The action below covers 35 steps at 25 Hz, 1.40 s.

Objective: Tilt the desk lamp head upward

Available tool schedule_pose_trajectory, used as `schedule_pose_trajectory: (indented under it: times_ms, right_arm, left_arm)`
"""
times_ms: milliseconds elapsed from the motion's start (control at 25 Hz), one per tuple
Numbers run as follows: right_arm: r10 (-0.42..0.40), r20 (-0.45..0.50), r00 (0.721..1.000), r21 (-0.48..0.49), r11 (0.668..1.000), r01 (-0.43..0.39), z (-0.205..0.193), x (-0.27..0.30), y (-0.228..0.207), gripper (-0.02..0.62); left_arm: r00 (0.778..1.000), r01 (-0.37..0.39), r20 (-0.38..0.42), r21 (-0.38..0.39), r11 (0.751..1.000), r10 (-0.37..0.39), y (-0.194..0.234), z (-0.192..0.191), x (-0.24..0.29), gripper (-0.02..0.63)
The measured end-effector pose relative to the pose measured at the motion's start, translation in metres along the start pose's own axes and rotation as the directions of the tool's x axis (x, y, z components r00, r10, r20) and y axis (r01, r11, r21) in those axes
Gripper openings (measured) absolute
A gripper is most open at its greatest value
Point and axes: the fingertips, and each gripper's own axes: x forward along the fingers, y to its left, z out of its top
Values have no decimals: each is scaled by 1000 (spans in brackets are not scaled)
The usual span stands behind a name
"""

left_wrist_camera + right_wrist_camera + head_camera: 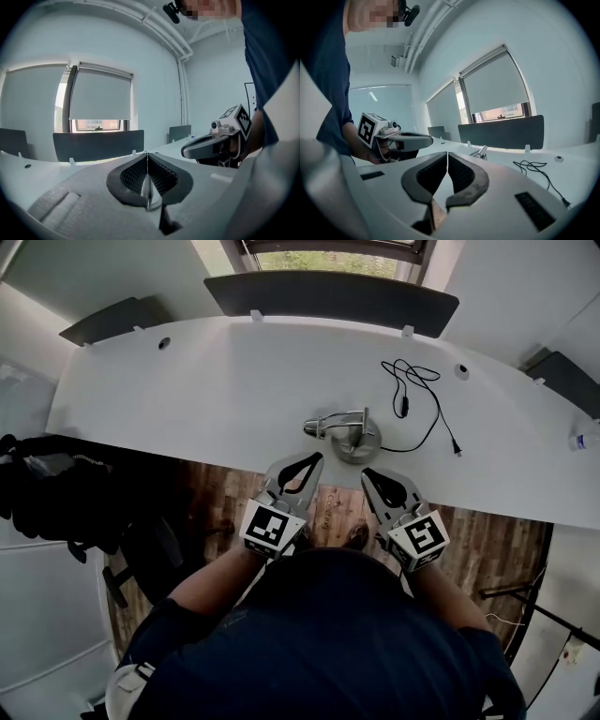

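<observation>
A small silver desk lamp (345, 431) stands on the white desk (234, 399) near its front edge, its head (317, 427) pointing left and roughly level. Its black cord (417, 399) trails off to the right. In the right gripper view the lamp (480, 151) shows just past the jaw tips. My left gripper (317, 457) and right gripper (366, 472) hover side by side at the desk's front edge, just short of the lamp base. Both are shut with nothing between the jaws. The left gripper view shows the right gripper (213, 145) but not the lamp.
Dark privacy panels (328, 296) line the desk's far edge, with a window behind. A black office chair (66, 493) stands at the left below the desk. A small white item (581, 440) lies at the desk's far right. The floor below is wood.
</observation>
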Motion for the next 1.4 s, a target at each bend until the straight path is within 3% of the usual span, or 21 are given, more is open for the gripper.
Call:
schedule_pose_trajectory:
  times_ms: [920,1080,1400]
  right_arm:
    - [-98,-116,988,-65,994,91,-61,39,-65,15]
    - [-108,-138,984,-76,992,98,-70,47,-72,29]
    - [-182,-171,968,-138,977,160,-86,70,-90,135]
  left_arm:
    - [983,-34,-170,209,977,71,35,-60,62,9]
    - [978,-23,-196,266,964,77,35,-71,72,57]
    - [961,-25,-248,364,931,123,40,-85,94,143]
